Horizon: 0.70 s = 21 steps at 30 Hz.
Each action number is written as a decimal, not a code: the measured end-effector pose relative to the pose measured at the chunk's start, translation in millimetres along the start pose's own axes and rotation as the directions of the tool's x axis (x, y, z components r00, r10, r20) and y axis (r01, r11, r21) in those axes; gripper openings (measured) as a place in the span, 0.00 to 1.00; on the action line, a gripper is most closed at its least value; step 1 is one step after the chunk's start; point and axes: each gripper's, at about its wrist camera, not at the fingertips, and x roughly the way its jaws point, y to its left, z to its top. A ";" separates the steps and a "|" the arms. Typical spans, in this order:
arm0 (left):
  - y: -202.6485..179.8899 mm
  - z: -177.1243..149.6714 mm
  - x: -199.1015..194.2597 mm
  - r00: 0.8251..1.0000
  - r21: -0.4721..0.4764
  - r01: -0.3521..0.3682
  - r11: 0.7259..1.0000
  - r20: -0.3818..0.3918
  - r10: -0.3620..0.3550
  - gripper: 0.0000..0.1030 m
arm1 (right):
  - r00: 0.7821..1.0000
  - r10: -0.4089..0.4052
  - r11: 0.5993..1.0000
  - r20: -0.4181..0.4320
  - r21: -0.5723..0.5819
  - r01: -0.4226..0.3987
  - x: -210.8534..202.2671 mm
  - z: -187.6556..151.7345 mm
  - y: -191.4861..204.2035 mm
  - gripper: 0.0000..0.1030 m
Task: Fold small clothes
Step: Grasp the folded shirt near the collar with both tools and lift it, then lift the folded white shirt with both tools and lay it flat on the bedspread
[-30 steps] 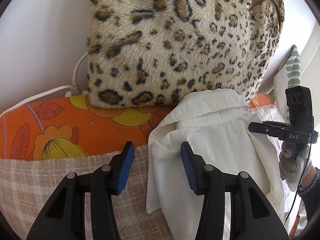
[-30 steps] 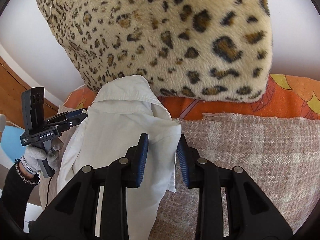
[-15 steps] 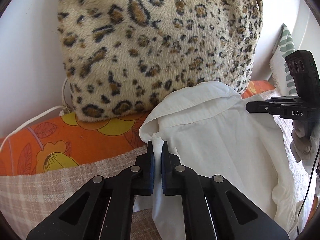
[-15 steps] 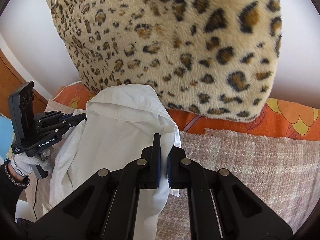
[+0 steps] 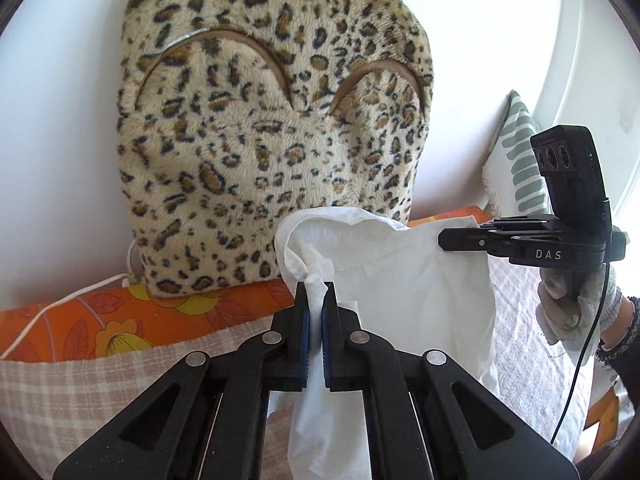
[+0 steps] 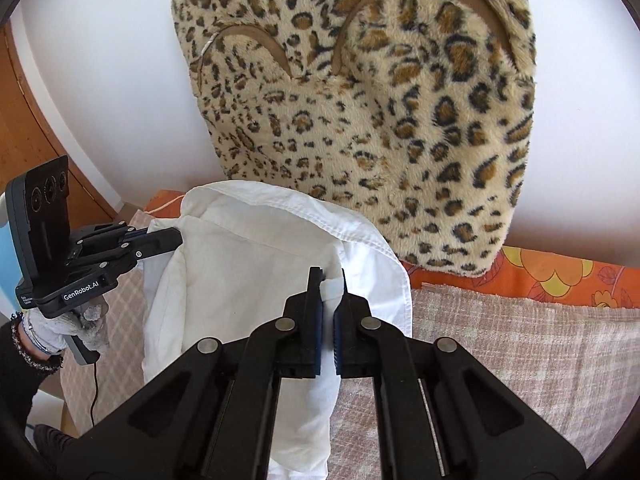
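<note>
Your left gripper (image 5: 315, 300) is pinching a bunched corner of the white shirt (image 5: 404, 280) between its blue pads (image 5: 305, 334), with the jaws pressed together on the cloth. From this corner the shirt is hanging down between the gripper's two arms and is spreading to the right, in front of the leopard-print cushion (image 5: 272, 120). Your right gripper (image 6: 329, 280) is pinching the other upper corner in the same way, jaws closed on the fabric. Between both grippers the shirt is hanging above the checked beige blanket (image 6: 500, 352), which is lying on the orange flowered cover (image 5: 132, 320).
</note>
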 end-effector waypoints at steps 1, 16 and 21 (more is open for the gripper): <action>-5.6 0.0 -7.4 1.000 0.008 0.000 1.000 0.007 0.000 0.03 | 1.000 0.000 1.000 0.010 -0.007 0.000 -10.0 -3.9 2.8 0.05; -66.3 -79.3 -123.6 0.995 0.084 0.058 0.995 0.079 -0.065 0.03 | 0.993 -0.017 0.989 0.118 -0.147 0.034 -111.7 -100.2 74.4 0.05; -83.7 -124.9 -136.5 0.996 0.120 0.061 0.991 0.052 -0.068 0.03 | 0.994 -0.042 0.980 0.103 -0.190 0.061 -122.7 -148.0 93.8 0.05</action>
